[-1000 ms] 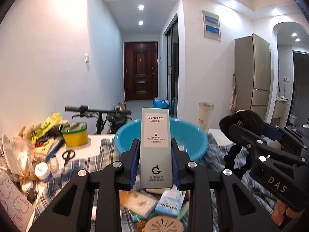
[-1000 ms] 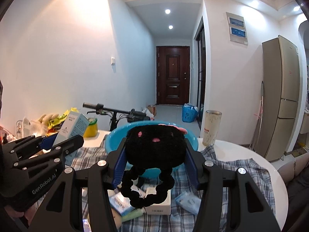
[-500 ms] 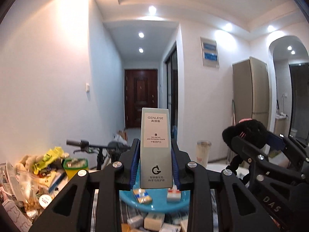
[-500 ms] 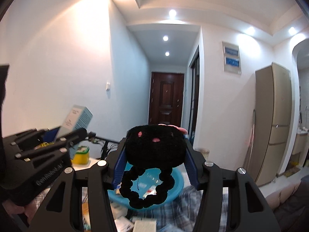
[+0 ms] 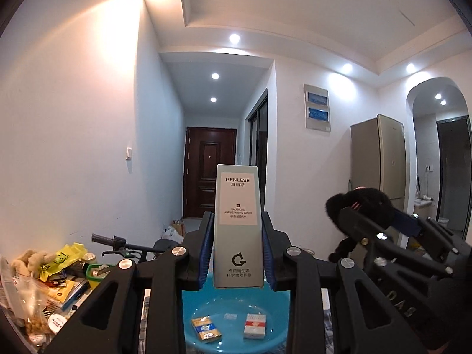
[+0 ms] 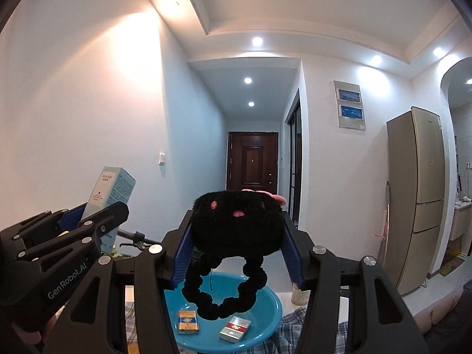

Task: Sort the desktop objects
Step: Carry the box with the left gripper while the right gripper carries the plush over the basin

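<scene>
My left gripper (image 5: 237,249) is shut on a tall grey toner box (image 5: 237,227) that stands upright between the blue pads. My right gripper (image 6: 237,250) is shut on a black fluffy toy (image 6: 236,227) with pink spots; its beaded loop hangs down. Both are held high above a blue basin (image 6: 265,318), which holds a yellow-blue pack (image 6: 188,321) and a red-white pack (image 6: 234,328). In the left wrist view the right gripper (image 5: 383,236) with the toy (image 5: 362,206) is at the right. In the right wrist view the left gripper (image 6: 97,218) with the box (image 6: 110,191) is at the left.
A heap of bags, a plush toy and small items (image 5: 44,280) lies at the table's left. A checked cloth (image 6: 295,333) covers the table under the basin. A cup (image 6: 299,293) stands behind the basin at the right. Bicycle handlebars (image 5: 118,242) stick up beyond the table.
Both grippers have risen with their loads and now look more level; the table has dropped low in view and the basin's inside with two packs shows. Both grips are unchanged.
</scene>
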Demonstrator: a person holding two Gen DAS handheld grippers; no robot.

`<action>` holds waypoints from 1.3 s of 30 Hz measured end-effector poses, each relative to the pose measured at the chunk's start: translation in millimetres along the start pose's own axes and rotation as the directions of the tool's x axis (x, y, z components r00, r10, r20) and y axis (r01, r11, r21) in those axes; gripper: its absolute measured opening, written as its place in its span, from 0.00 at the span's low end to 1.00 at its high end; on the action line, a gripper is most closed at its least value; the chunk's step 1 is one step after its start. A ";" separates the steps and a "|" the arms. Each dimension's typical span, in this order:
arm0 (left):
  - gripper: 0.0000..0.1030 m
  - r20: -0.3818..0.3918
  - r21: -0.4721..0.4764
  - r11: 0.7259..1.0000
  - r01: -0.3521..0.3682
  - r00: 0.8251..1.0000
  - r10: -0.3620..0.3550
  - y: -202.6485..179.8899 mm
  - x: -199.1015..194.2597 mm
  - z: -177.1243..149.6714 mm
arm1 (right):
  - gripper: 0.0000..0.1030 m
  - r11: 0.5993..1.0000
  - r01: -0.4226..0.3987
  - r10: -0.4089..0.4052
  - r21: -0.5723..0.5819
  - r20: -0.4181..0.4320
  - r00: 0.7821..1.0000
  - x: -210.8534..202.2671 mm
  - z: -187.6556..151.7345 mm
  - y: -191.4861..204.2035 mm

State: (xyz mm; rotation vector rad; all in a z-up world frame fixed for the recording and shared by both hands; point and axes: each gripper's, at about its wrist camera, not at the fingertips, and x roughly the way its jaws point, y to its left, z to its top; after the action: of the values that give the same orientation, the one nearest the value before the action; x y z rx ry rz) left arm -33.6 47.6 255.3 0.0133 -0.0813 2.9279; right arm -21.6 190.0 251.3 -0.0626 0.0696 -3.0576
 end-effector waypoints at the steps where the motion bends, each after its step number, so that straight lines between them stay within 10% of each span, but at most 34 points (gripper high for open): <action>1: 0.31 0.004 -0.005 1.000 0.007 1.000 -0.007 1.3 2.0 1.0 | 0.51 1.000 -0.002 0.002 -0.001 0.001 1.000 1.9 1.1 -0.1; 39: 0.31 -0.078 0.017 0.999 -0.051 0.996 0.052 1.2 47.9 -22.0 | 0.51 1.000 0.011 -0.011 0.015 -0.016 1.000 31.5 -9.8 1.3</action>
State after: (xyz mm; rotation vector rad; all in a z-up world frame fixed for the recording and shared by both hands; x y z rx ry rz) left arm -80.8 57.7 234.0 -0.1024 -0.0482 2.9764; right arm -53.2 186.5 242.7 -0.0381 0.0480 -3.0693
